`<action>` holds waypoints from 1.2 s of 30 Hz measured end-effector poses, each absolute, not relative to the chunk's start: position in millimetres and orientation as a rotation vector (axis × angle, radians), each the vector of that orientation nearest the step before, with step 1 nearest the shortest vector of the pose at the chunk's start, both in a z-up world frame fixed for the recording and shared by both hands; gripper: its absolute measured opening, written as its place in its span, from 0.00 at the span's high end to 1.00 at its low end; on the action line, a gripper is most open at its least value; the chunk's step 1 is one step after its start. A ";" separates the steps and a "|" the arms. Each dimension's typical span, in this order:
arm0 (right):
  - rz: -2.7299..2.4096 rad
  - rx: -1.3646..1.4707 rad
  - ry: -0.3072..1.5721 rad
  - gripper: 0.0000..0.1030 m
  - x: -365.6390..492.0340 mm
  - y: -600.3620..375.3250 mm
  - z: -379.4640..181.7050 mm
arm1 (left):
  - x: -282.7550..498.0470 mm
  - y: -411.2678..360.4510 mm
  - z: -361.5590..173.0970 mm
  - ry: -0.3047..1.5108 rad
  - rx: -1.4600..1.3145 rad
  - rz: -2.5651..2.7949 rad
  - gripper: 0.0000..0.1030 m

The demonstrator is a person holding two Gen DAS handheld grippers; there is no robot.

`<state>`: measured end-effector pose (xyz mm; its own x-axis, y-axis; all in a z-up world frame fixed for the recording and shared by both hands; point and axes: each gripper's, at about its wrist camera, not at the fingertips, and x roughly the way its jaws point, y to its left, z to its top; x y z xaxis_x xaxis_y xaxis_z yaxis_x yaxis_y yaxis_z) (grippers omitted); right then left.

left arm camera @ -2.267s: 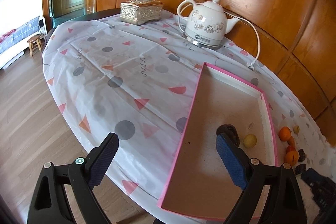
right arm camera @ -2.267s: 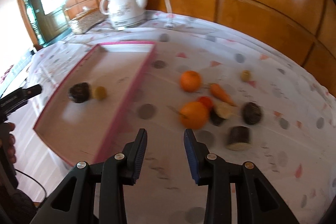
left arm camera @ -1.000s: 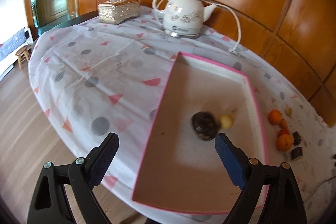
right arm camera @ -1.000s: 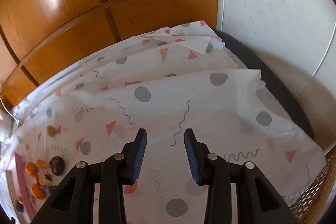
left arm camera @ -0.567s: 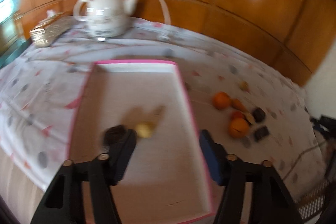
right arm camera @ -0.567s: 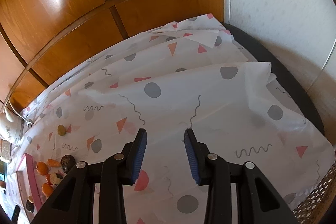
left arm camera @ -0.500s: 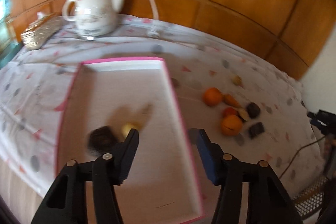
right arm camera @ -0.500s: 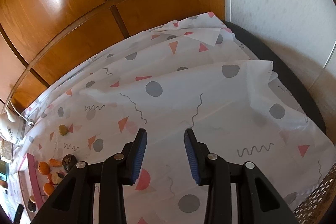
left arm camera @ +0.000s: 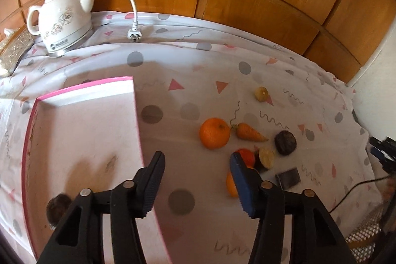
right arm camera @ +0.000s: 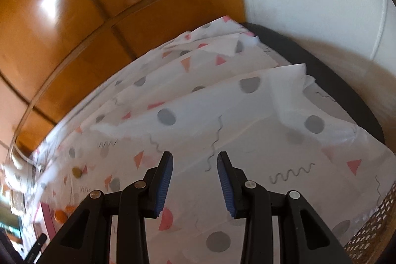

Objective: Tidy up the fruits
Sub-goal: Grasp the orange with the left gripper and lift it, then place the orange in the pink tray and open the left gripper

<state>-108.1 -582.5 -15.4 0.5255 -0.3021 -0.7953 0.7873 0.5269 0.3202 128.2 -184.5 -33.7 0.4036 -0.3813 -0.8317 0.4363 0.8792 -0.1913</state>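
Observation:
In the left wrist view a pink-rimmed tray [left arm camera: 84, 95] lies at the left with a dark fruit [left arm camera: 58, 208] in its near corner. Right of it on the cloth lie an orange [left arm camera: 214, 132], a carrot [left arm camera: 250, 132], a red fruit [left arm camera: 247, 156], a second orange [left arm camera: 230, 186] partly behind my finger, a dark round fruit [left arm camera: 285, 142], a cut dark fruit [left arm camera: 266, 158], a dark block [left arm camera: 288, 177] and a small yellow fruit [left arm camera: 261, 93]. My left gripper [left arm camera: 196, 160] is open and empty above the cloth beside the tray's right rim. My right gripper [right arm camera: 194, 160] is open and empty over bare cloth, far from the fruits [right arm camera: 60, 215].
A white kettle [left arm camera: 63, 21] with its cord and plug [left arm camera: 135, 35] stands at the back left, next to a gold tissue box [left arm camera: 14, 51]. Wooden wall panels run behind the table. A wicker basket [right arm camera: 371, 227] sits at the table's right end. The tablecloth is folded and rumpled there.
My left gripper has swung right from over the tray toward the loose fruits, and its jaws have narrowed. My right gripper has turned away from the fruits to the table's far end.

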 end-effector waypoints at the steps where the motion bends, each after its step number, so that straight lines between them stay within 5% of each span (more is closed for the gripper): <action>1: -0.749 0.761 0.733 0.63 -112.6 -585.3 -14.8 | 131.7 -188.9 -35.8 1.038 0.062 -0.517 0.43; 4: -0.768 0.791 0.717 0.53 -118.2 -589.2 -15.3 | 143.2 -204.6 -44.2 1.061 0.073 -0.526 0.43; 9: -0.725 0.778 0.735 0.53 -112.1 -585.3 -16.1 | 158.9 -233.6 -62.4 1.094 0.130 -0.547 0.45; 13: -0.672 0.794 0.754 0.53 -107.3 -583.0 -19.5 | 171.2 -248.6 -78.9 1.126 0.162 -0.548 0.61; 36: -0.409 0.841 0.883 0.53 -76.9 -563.3 -41.8 | 206.5 -142.3 -29.8 1.032 -0.149 -0.176 0.62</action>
